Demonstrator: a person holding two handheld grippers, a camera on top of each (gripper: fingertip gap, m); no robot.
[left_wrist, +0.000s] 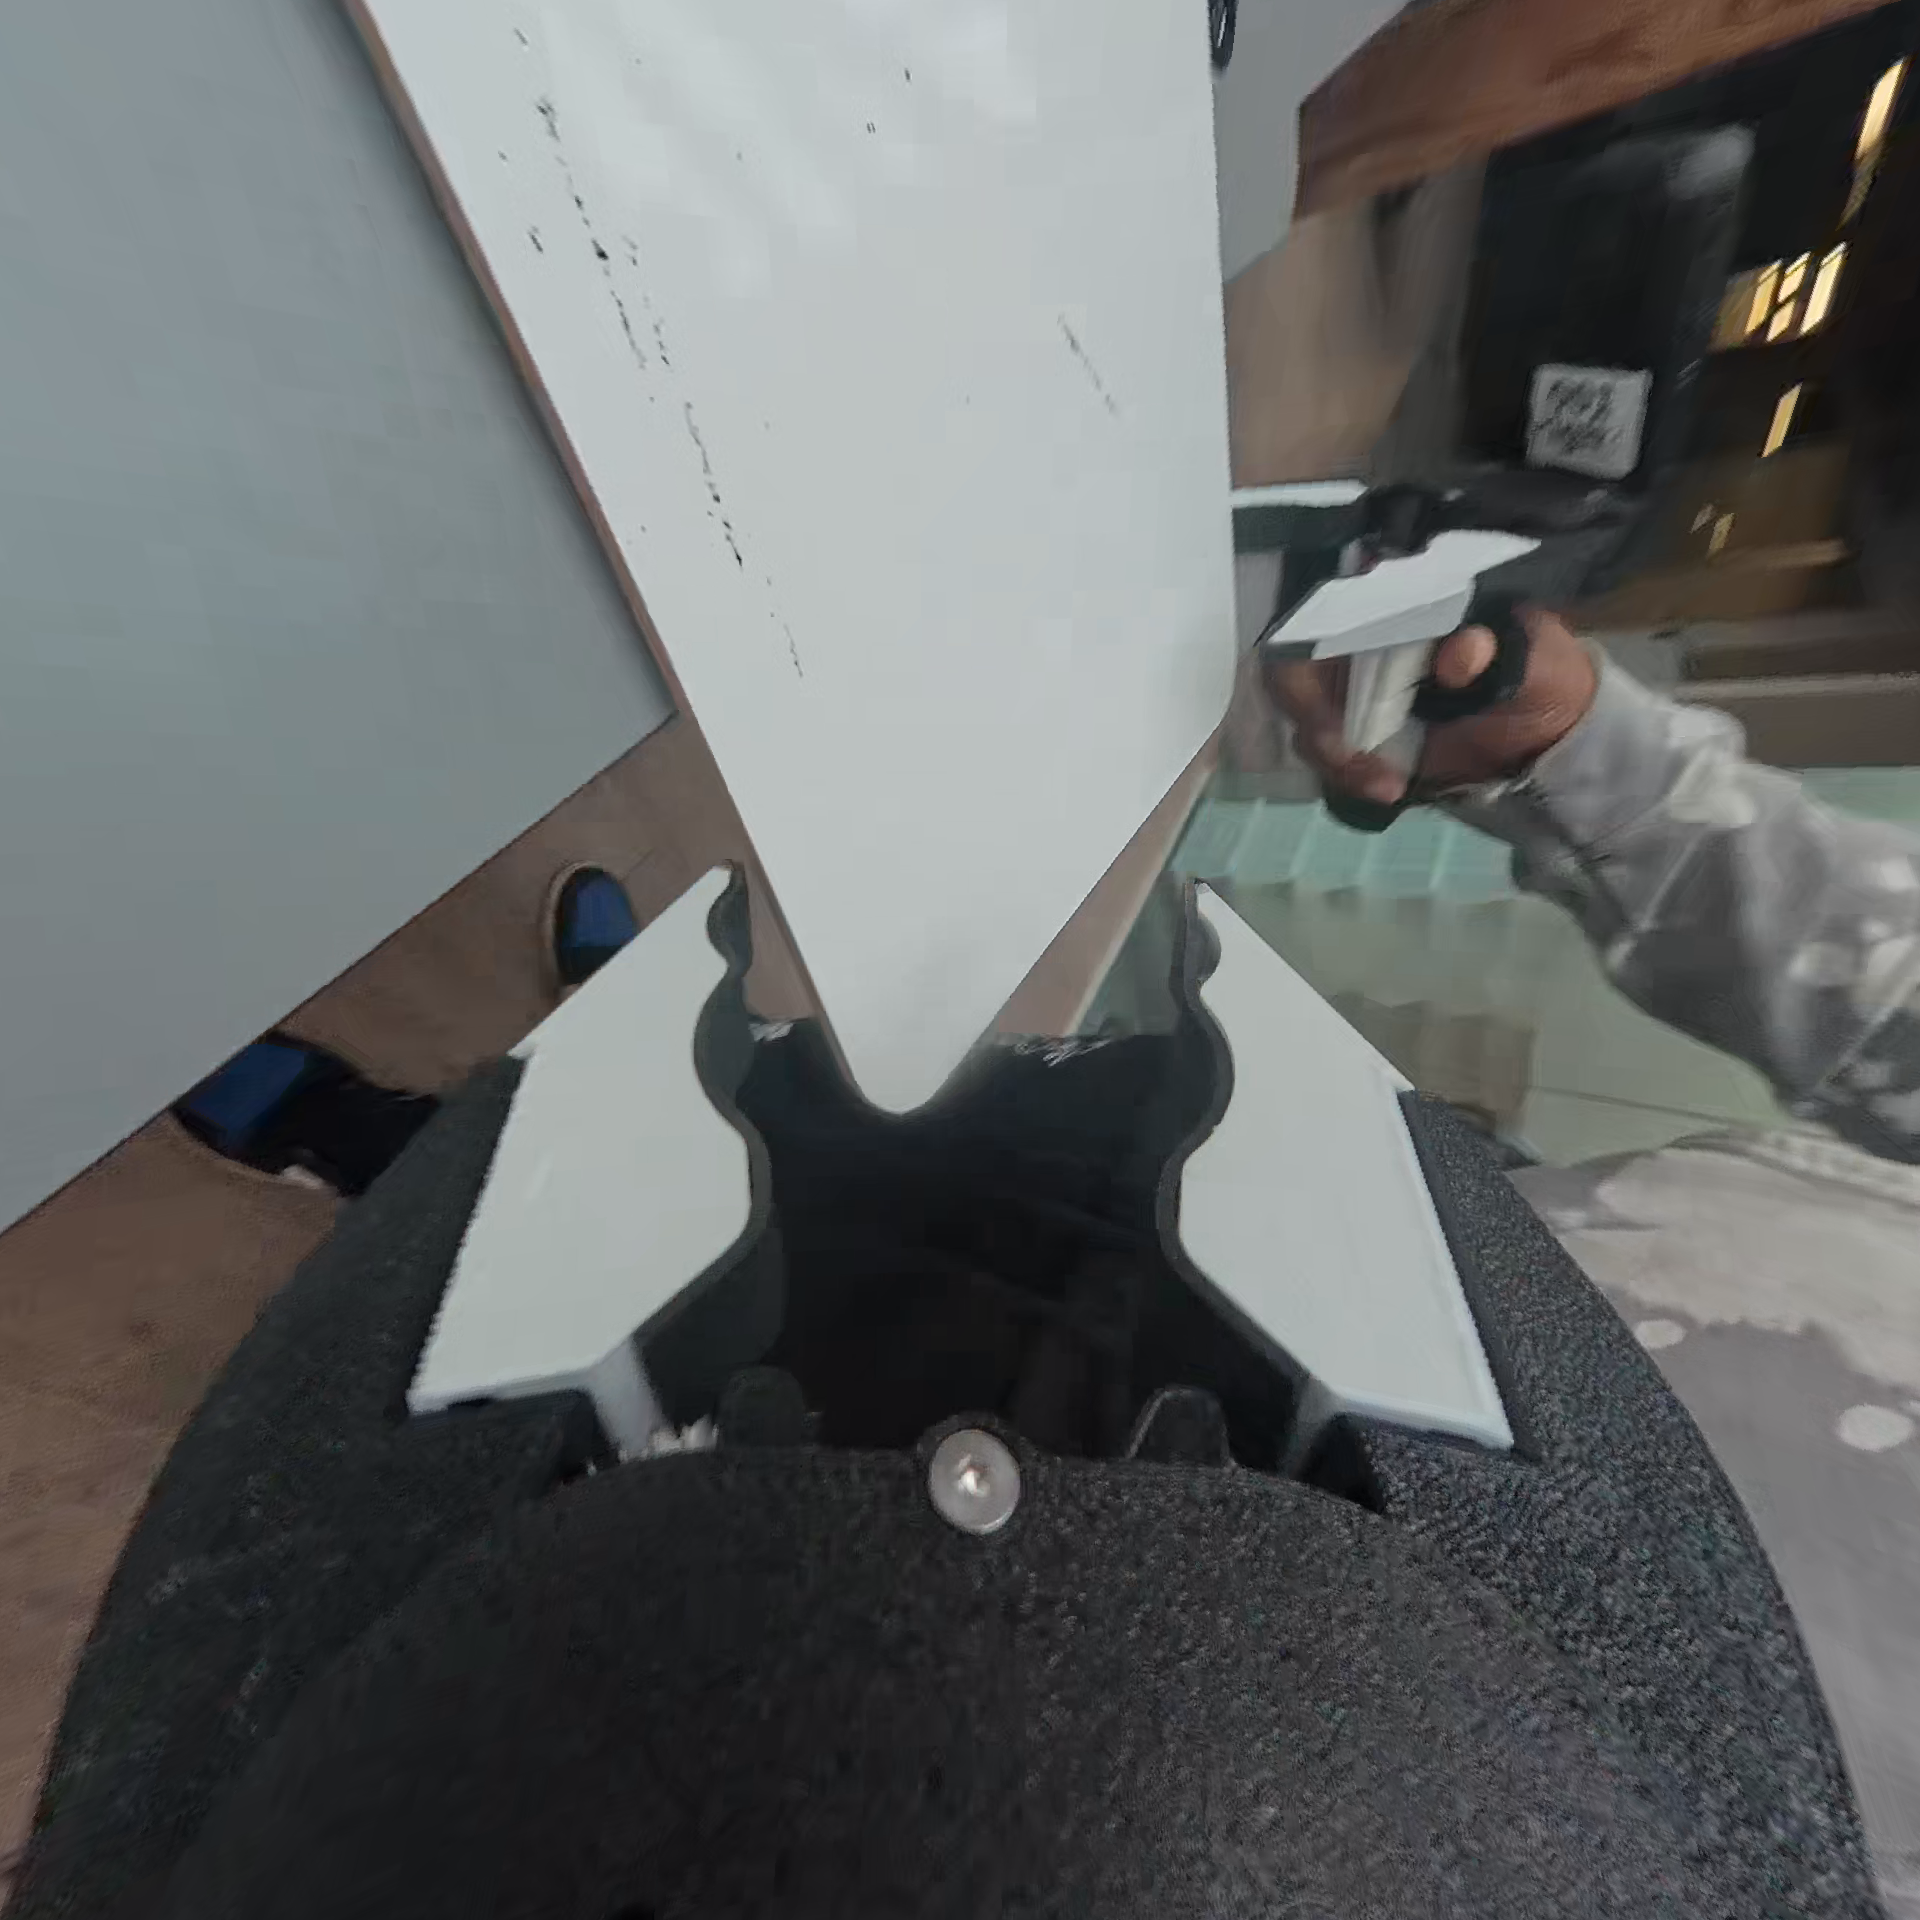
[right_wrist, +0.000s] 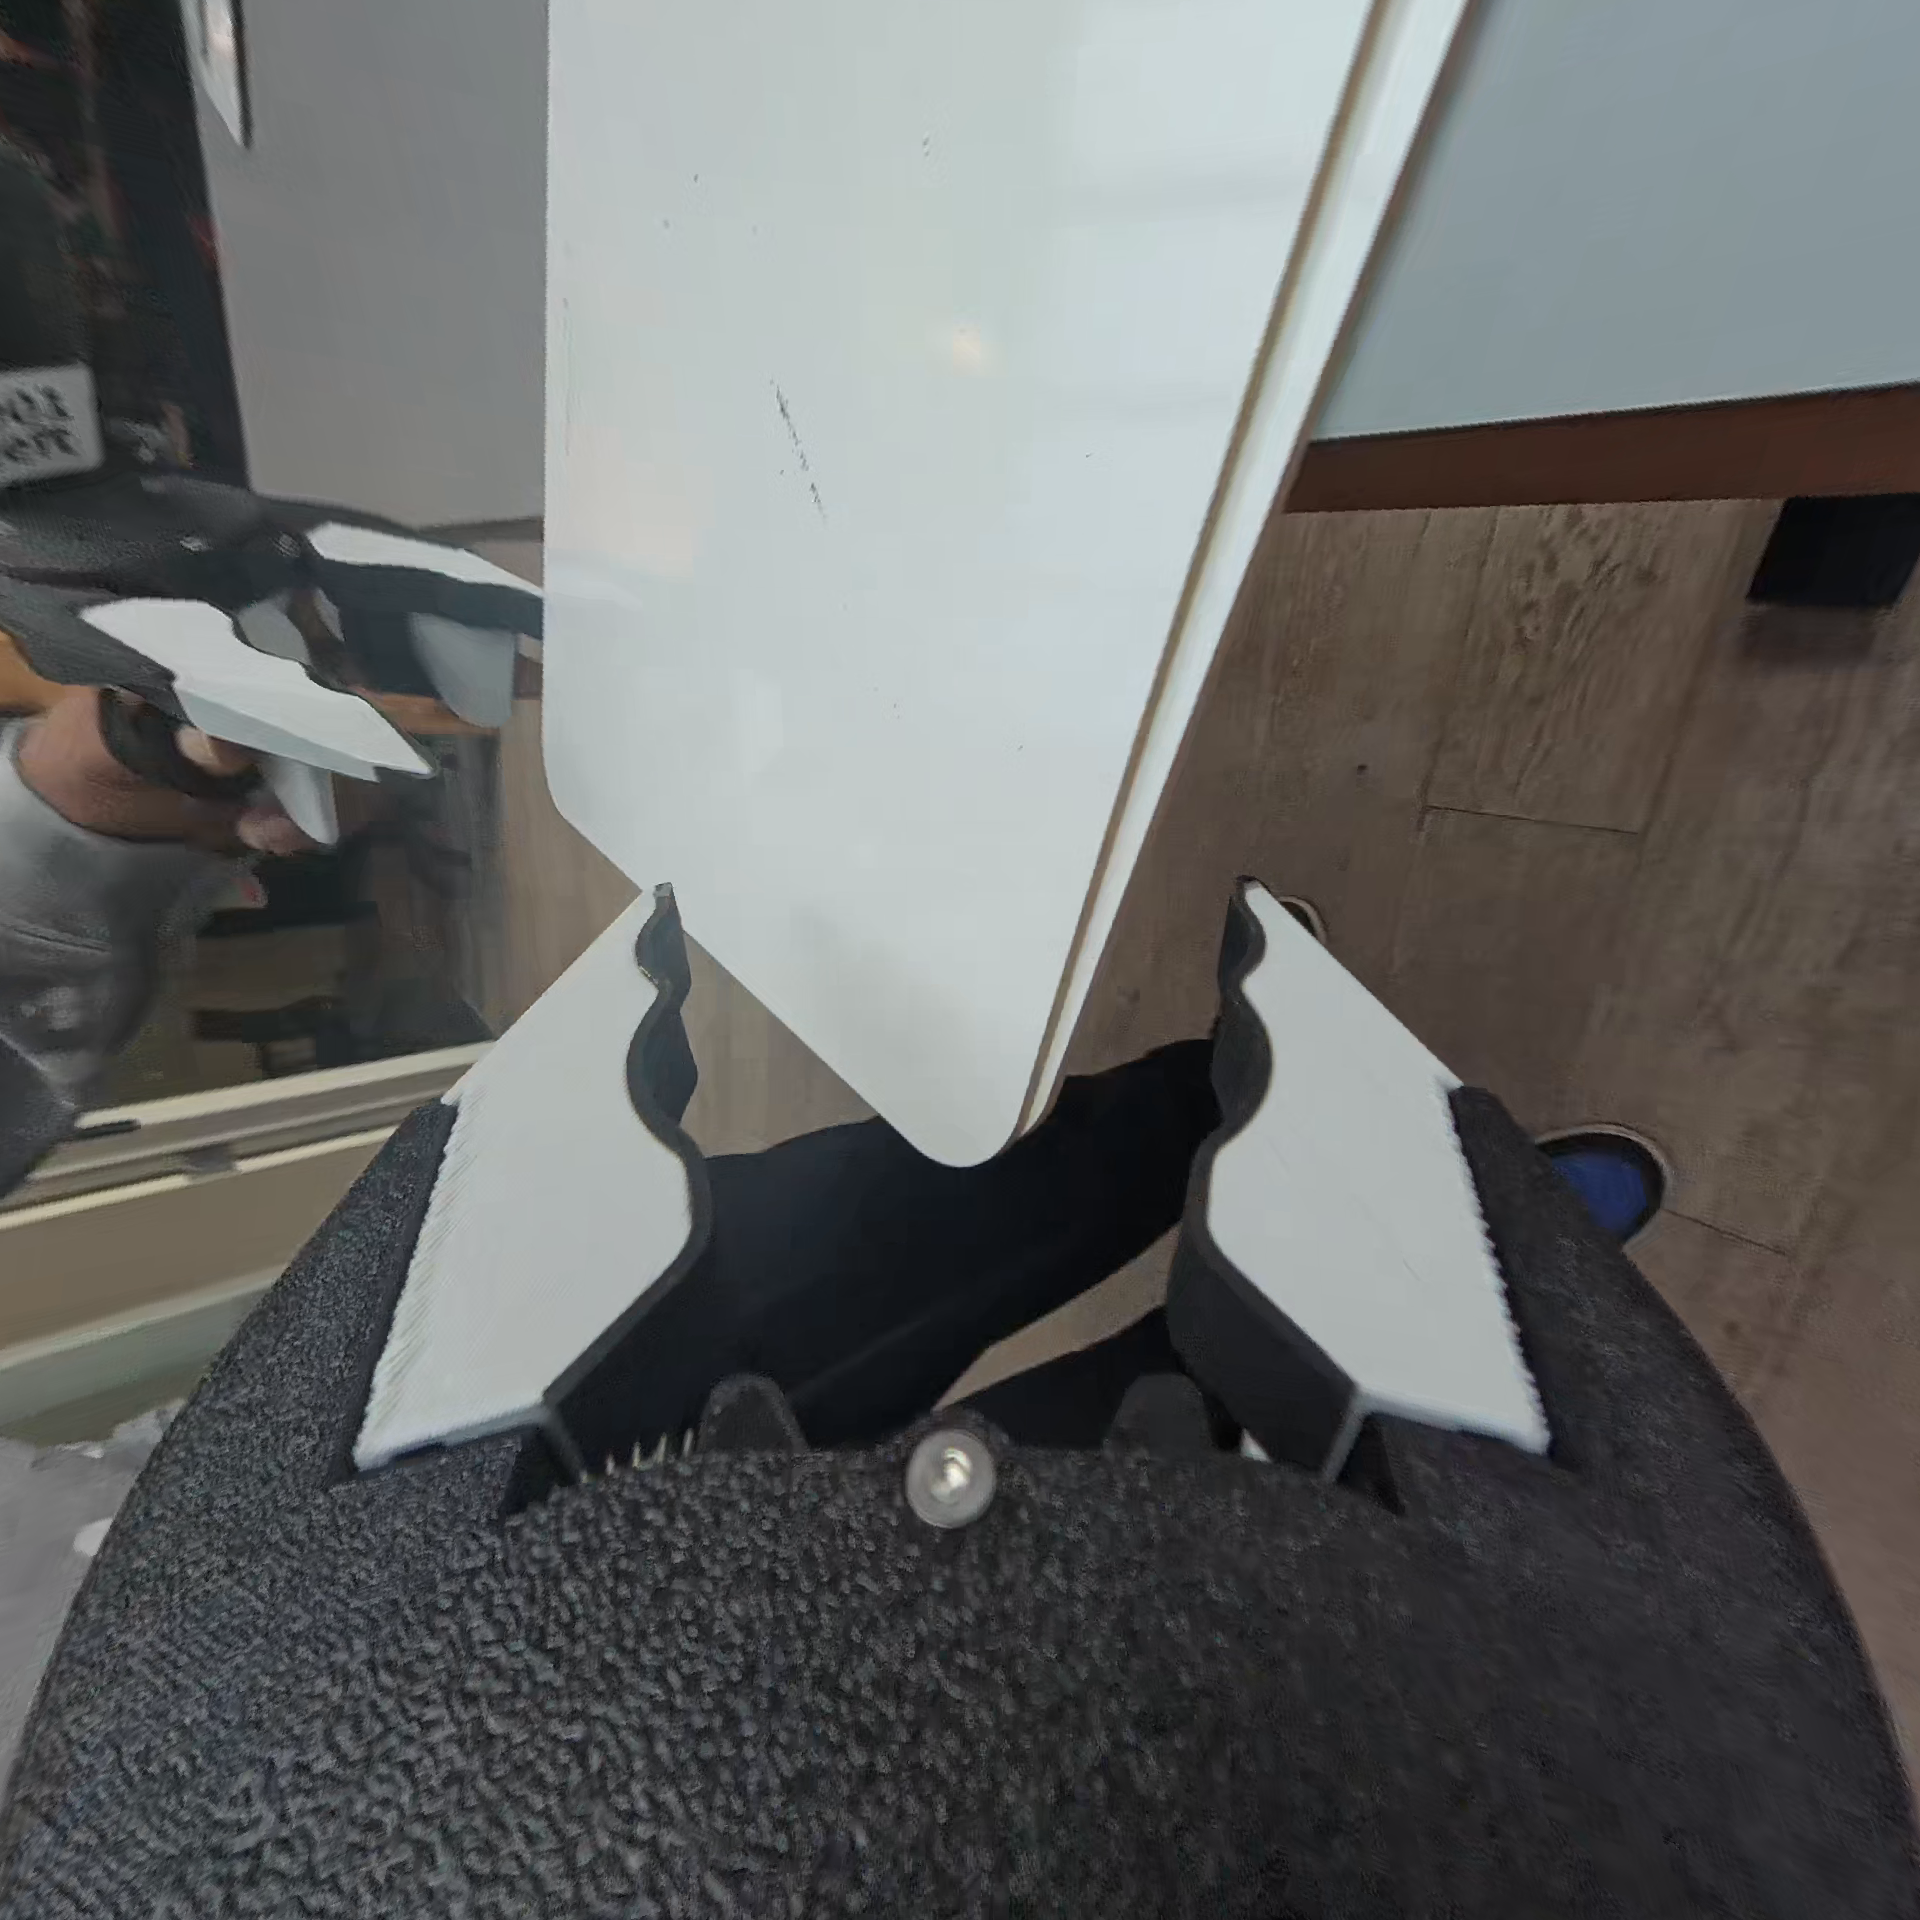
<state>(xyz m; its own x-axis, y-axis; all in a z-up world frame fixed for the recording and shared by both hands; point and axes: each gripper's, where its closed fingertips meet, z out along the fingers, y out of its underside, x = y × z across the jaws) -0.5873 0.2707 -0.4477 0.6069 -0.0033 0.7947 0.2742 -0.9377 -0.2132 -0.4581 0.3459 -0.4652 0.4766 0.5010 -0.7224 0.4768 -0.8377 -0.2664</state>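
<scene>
White board (left_wrist: 883, 468) corner between spread left gripper (left_wrist: 961, 883) fingers, apparently untouched.

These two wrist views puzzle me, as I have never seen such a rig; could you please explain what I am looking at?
There is no robot here. A person holds a hand-held two-finger gripper in each hand, and each carries a wide-angle camera looking forward along its own fingers.

The left wrist view shows the left gripper with its jaws spread wide. A corner of a white board points down between the fingers, which do not clamp it. Farther right is the right gripper, held by a hand in a pale sleeve.

The right wrist view shows the right gripper, also open, with another rounded corner of the white board between its fingers. The left gripper appears at the left. Below lies a wood-look floor. Neither gripper grasps anything.
</scene>
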